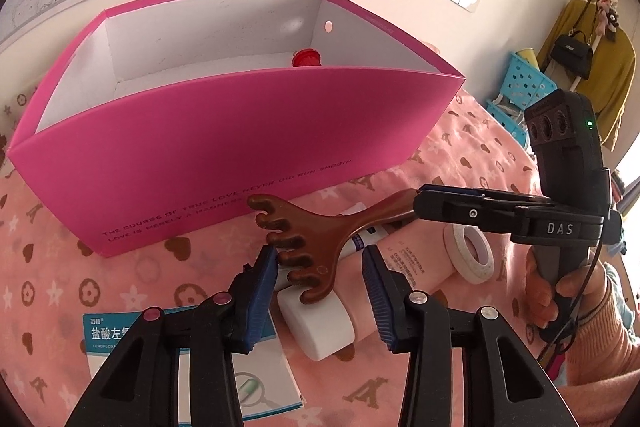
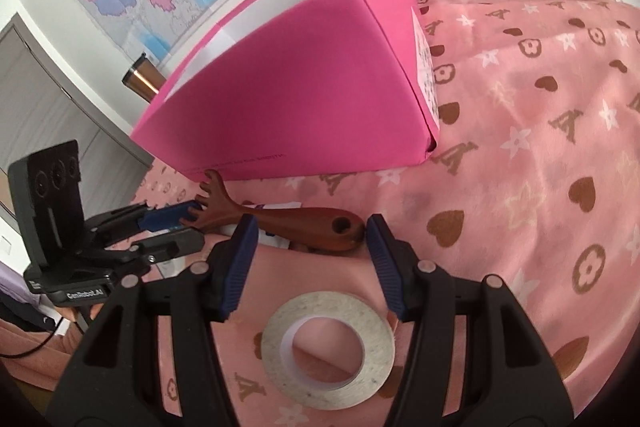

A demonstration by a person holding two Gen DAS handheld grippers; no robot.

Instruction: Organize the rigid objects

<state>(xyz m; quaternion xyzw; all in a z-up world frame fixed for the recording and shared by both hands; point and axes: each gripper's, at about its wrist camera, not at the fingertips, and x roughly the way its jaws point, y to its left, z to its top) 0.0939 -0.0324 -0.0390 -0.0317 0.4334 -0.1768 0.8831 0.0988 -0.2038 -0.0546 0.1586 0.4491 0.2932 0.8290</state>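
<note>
A brown wooden comb point(image 1: 316, 233) lies on the pink bedspread in front of a tall pink box point(image 1: 224, 147). Its pronged head sits between the fingers of my left gripper point(image 1: 320, 255), above a white-capped pink tube point(image 1: 408, 263). The left pad touches the prongs; the right pad stands apart from the comb. In the right wrist view the comb's handle point(image 2: 316, 225) lies across the fingertips of my right gripper point(image 2: 310, 227), whose jaws stand wide without pressing it. A tape roll point(image 2: 328, 347) lies under the right gripper. The left gripper point(image 2: 192, 227) reaches the prongs from the left.
The box is open-topped, with a red object point(image 1: 306, 58) inside. A medicine carton point(image 1: 192, 367) lies under my left gripper. A copper tumbler point(image 2: 142, 83) stands behind the box. A blue basket point(image 1: 524, 83) and hanging clothes are at the far right. A hand point(image 1: 560, 291) holds the right gripper.
</note>
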